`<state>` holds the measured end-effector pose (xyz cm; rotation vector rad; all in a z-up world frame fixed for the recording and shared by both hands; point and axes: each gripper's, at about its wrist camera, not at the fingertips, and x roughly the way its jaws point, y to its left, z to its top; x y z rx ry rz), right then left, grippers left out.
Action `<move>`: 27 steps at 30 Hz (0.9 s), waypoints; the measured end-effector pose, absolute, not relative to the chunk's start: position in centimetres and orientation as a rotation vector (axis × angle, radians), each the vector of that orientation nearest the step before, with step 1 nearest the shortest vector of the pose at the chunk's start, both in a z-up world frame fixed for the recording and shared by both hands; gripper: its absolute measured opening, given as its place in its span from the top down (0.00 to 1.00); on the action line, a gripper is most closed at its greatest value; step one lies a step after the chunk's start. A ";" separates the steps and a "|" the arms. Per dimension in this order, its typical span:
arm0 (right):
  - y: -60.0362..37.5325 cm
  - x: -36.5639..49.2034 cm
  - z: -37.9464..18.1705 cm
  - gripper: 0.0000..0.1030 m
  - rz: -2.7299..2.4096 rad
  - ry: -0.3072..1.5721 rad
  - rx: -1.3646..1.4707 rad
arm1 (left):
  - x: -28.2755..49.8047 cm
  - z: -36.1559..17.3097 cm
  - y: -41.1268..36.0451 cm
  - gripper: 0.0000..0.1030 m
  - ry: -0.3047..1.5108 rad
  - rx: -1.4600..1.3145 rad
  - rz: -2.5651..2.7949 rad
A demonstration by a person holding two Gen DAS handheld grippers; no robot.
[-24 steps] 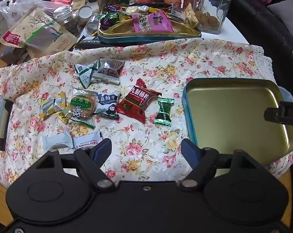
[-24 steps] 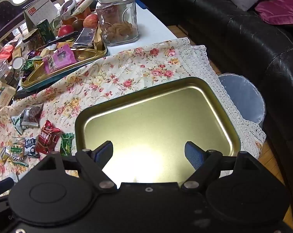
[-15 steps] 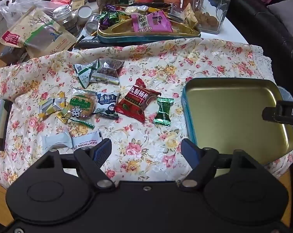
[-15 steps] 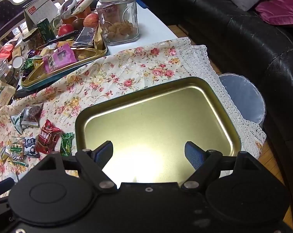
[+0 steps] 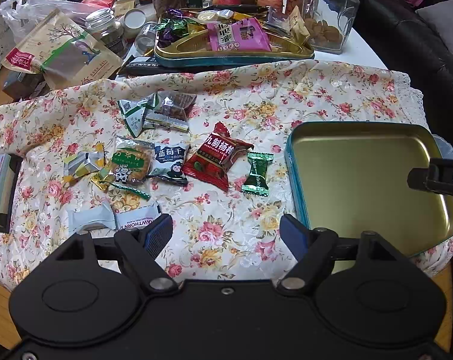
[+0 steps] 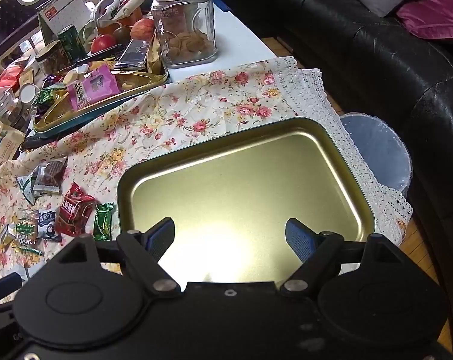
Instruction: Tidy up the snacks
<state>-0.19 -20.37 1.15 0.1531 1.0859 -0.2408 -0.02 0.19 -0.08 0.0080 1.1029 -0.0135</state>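
Observation:
Several wrapped snacks lie on the floral cloth [image 5: 256, 96]: a red packet [image 5: 219, 157], a green candy [image 5: 256, 174], a blueberry packet [image 5: 169, 160], a cookie packet [image 5: 132, 163] and a white hawthorn bar [image 5: 112, 217]. An empty gold tin tray [image 5: 361, 174] sits at the right; it also shows in the right wrist view [image 6: 244, 192]. My left gripper [image 5: 226, 234] is open and empty above the cloth near the front edge. My right gripper [image 6: 230, 235] is open and empty over the tray's near side. The red packet [image 6: 73, 210] shows left of the tray.
A second tin tray [image 5: 232, 51] with sweets stands at the back, beside a glass jar of biscuits [image 5: 328, 15], small jars, apples and a paper bag [image 5: 61, 57]. A black sofa [image 6: 391, 54] and a lined bin [image 6: 376, 150] are to the right.
Both grippers have shifted only slightly; the left view has crept a little. Nothing was taken hold of or let go.

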 end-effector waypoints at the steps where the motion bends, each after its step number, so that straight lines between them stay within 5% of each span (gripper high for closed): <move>1: -20.4 -0.2 1.1 0.18 -0.240 1.086 0.153 | 0.0 -0.1 0.2 0.24 1.103 0.007 -0.014; 27: -20.0 0.2 0.7 0.18 -0.229 1.112 0.130 | 0.1 -0.1 0.5 0.24 1.110 -0.003 -0.003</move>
